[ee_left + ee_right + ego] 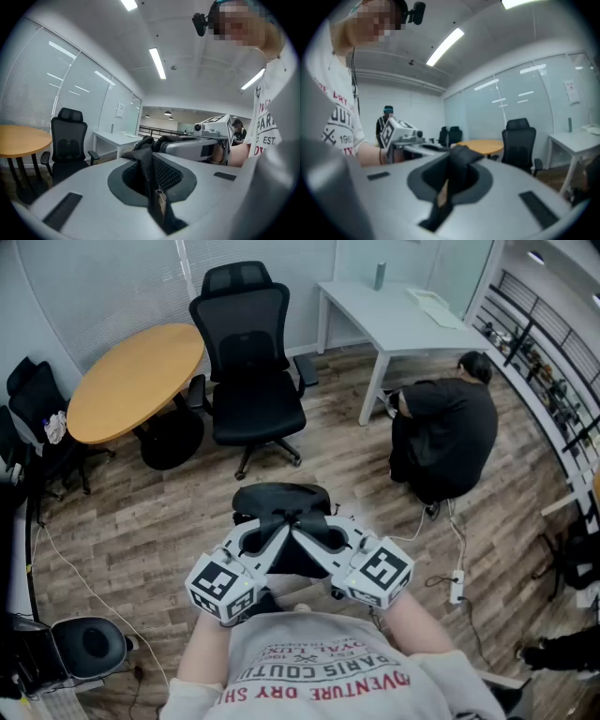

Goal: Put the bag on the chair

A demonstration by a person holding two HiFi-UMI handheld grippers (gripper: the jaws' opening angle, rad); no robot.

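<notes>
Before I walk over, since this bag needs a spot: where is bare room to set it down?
The office chair's seat is bare, and so is the wood floor between it and the bag. Most of the round table is free. The right is crowded: a crouching person beside the white desk, with cables and a power strip.

black bag (pixel 281 501) held by left gripper (pixel 270 538) and right gripper (pixel 311 540), office chair (pixel 249 381) ahead on wood floor (pixel 141 521)
</notes>
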